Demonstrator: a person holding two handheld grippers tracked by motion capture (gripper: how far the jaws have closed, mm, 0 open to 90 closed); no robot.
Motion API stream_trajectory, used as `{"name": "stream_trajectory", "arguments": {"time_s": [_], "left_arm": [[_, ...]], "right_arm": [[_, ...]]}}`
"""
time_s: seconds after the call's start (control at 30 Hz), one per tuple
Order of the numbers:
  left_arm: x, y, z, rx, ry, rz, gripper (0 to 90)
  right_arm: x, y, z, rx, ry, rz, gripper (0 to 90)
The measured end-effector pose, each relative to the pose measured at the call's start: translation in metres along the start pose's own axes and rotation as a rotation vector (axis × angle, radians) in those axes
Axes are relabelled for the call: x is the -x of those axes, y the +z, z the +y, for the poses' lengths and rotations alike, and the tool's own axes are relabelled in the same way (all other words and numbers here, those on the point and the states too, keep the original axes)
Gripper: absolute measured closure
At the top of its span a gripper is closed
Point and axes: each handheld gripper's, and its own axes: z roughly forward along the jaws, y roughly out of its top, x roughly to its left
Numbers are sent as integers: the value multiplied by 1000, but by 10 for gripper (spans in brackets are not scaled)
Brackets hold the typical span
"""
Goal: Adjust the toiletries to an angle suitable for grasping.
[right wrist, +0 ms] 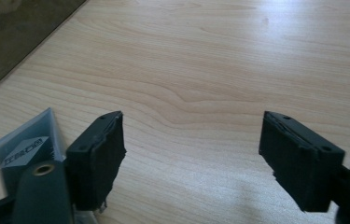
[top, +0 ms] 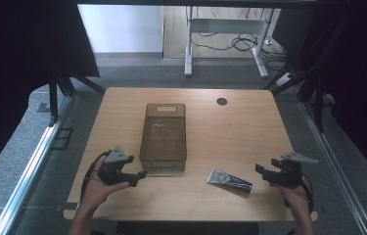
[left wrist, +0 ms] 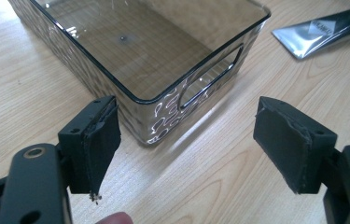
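A smoky transparent plastic bin point(top: 165, 138) stands lengthwise in the middle of the wooden table, with nothing inside it; its near corner and handle slot fill the left gripper view point(left wrist: 163, 60). A flat silver-and-black tube point(top: 228, 180) lies on the table to the right of the bin's near end; it also lies at the upper right of the left gripper view point(left wrist: 324, 29) and at the lower left of the right gripper view point(right wrist: 25, 149). My left gripper point(top: 139, 177) point(left wrist: 189, 149) is open, just left of the bin's near corner. My right gripper point(top: 261, 171) point(right wrist: 192, 158) is open over bare wood, to the right of the tube.
The wooden table point(top: 220, 132) has a dark round cable hole point(top: 221, 102) at the far right. Beyond the table stand a white desk frame point(top: 227, 41) with cables on the floor. Black frames and curtains flank both sides.
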Motion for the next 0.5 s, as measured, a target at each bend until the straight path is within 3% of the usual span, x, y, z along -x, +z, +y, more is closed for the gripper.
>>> {"name": "stream_trajectory", "arguments": {"time_s": [0.2,0.37,0.4,0.43,0.5], "left_arm": [[2,7,1,-24,12,-6,229],[2,7,1,-16,-9,-25,227],[2,7,1,-16,-9,-25,227],[2,6,1,-13,-12,-24,227],[2,6,1,-12,-13,-24,228]], "right_arm": [[-5,-6,3,-6,-19,-6,272],[-6,-17,9,28,-15,104,411],[-6,-17,9,28,-15,104,411],[-6,-18,10,10,-5,102,496],[-6,-18,10,-8,4,99,546]]}}
